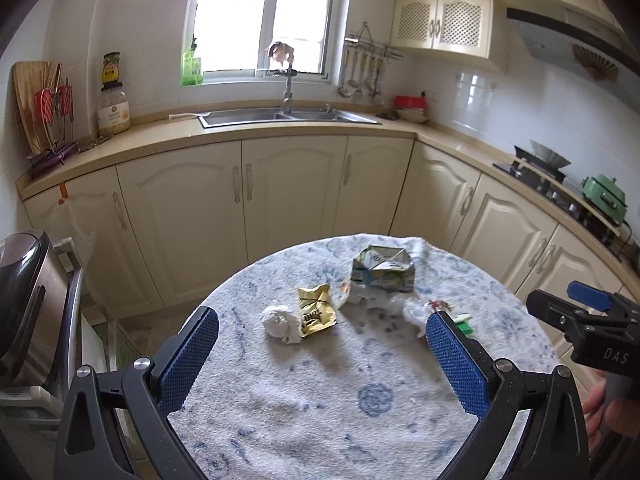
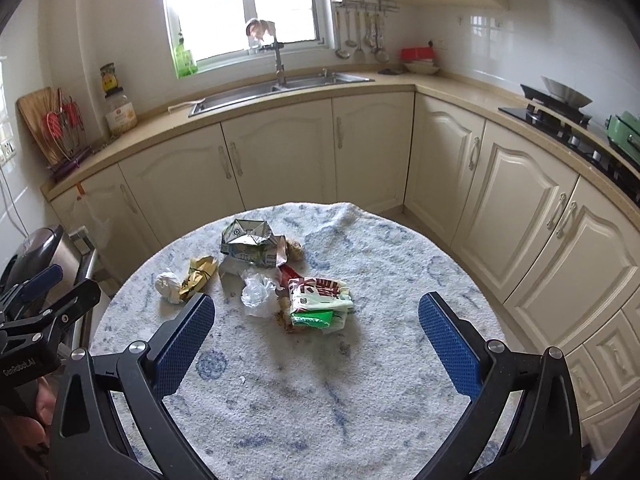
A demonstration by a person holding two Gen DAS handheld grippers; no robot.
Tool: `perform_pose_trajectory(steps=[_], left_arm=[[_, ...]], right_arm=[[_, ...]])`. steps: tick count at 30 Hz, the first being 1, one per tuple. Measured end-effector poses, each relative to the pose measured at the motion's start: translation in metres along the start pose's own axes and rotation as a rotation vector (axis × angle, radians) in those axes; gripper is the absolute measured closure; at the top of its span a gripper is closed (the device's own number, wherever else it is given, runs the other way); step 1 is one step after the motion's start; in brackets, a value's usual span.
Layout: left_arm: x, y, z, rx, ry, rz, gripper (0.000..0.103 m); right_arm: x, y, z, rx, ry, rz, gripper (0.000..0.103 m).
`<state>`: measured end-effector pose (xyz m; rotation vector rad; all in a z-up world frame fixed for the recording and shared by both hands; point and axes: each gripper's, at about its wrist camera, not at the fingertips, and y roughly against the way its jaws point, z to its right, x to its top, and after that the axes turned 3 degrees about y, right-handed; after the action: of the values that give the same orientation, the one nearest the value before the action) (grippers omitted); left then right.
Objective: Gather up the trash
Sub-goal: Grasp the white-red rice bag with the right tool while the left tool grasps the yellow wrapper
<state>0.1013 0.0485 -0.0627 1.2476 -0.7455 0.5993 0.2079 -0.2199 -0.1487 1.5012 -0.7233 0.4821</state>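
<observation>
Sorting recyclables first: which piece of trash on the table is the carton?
The flattened milk carton, at the far edge of the pile. It is boxy with folded flaps; the crumpled tissue, gold wrapper and clear plastic are soft, shapeless scraps.

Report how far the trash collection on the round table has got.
Done: nothing visibly collected. The crumpled tissue ball, gold wrapper, flattened carton, clear plastic wad and red-green packet all lie on the table.

In hand: nothing. The left hand-held gripper and right hand-held gripper are both open above the cloth.

Left: picking up every piece.
</observation>
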Motion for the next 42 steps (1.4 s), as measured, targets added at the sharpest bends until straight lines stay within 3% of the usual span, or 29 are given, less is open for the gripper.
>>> perform_pose_trajectory(steps=[20, 23, 26, 32, 42], left_arm=[[0.002, -0.141, -0.017, 0.038, 0.038, -0.154, 0.001], [0.007, -0.158, -0.019, 0.046, 0.038, -0.169, 0.001], [0.012, -0.172, -0.021, 0.049, 0.04, -0.178, 0.001], [0.016, -0.19, -0.021, 0.054, 0.038, -0.188, 0.001], [0.012, -0.227, -0.02, 0.047, 0.02, -0.226, 0.001]], right_arm=[[-0.005, -0.151, 0.015, 0.003, -0.021, -0.271, 0.001], [-0.007, -0.17, 0.016, 0.021, -0.023, -0.309, 0.01], [-0.005, -0.174, 0.014, 0.068, -0.034, -0.295, 0.026], [-0.006, -0.169, 0.015, 0.107, -0.024, -0.291, 0.035], [-0.01, -0.154, 0.015, 0.138, -0.035, -0.27, 0.035]])
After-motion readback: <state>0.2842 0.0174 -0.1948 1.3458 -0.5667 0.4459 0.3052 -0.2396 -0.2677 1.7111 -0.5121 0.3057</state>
